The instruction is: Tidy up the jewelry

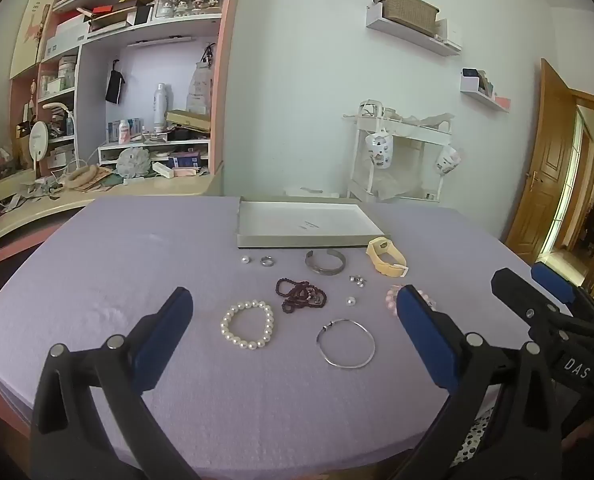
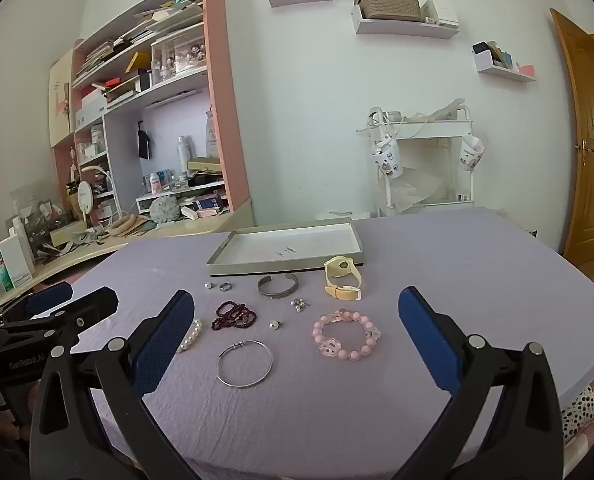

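Jewelry lies loose on a lilac table (image 1: 109, 264): a white pearl bracelet (image 1: 247, 325), a dark red bead necklace (image 1: 301, 294), a thin silver bangle (image 1: 345, 343), a grey cuff (image 1: 324, 262), a ring (image 1: 266, 260), small pearl studs (image 1: 351, 301) and a yellow watch (image 1: 386, 257). A pink bead bracelet (image 2: 345, 335) shows in the right wrist view. A shallow white tray (image 1: 253, 240) stands behind them. My left gripper (image 1: 293, 320) is open and empty above the pearl bracelet and bangle. My right gripper (image 2: 297, 320) is open and empty above the bangle (image 2: 244, 363) and pink bracelet.
A cluttered desk and pink shelving (image 1: 137, 120) stand behind the table at the left. A white trolley (image 1: 401, 152) stands against the back wall. A wooden door (image 1: 545, 160) is at the right. The table's front edge curves close below both grippers.
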`<state>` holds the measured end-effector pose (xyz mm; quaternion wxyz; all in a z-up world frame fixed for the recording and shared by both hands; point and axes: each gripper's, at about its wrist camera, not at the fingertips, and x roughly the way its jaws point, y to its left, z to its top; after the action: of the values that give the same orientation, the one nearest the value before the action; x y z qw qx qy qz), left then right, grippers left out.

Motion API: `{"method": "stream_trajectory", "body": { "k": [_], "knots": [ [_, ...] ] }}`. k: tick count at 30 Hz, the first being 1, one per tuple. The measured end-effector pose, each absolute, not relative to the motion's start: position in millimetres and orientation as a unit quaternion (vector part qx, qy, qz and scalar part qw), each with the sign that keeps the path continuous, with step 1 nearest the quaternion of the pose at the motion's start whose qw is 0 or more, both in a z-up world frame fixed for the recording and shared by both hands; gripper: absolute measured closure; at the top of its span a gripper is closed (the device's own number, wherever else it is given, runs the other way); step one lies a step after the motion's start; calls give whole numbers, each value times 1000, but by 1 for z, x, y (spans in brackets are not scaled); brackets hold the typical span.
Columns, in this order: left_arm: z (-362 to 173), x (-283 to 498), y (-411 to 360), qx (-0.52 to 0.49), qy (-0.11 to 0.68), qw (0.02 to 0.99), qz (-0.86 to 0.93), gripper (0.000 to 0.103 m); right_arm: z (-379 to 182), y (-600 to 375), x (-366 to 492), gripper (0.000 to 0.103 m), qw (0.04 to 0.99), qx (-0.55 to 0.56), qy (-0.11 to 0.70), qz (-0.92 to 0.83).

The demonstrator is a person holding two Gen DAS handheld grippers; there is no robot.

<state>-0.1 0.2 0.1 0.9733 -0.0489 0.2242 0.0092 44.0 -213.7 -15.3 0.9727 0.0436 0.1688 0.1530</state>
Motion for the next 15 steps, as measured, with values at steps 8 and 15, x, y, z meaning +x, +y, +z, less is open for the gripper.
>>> {"method": "stream_trajectory", "body": {
  "k": [8,15],
  "knots": [
    [0,0,0,-51,225,973,7,2,-15,-214,45,1,972,45,171,152],
    [0,0,-1,-51,225,973,7,2,-15,-213,44,1,972,46,170,154]
  ]
}}
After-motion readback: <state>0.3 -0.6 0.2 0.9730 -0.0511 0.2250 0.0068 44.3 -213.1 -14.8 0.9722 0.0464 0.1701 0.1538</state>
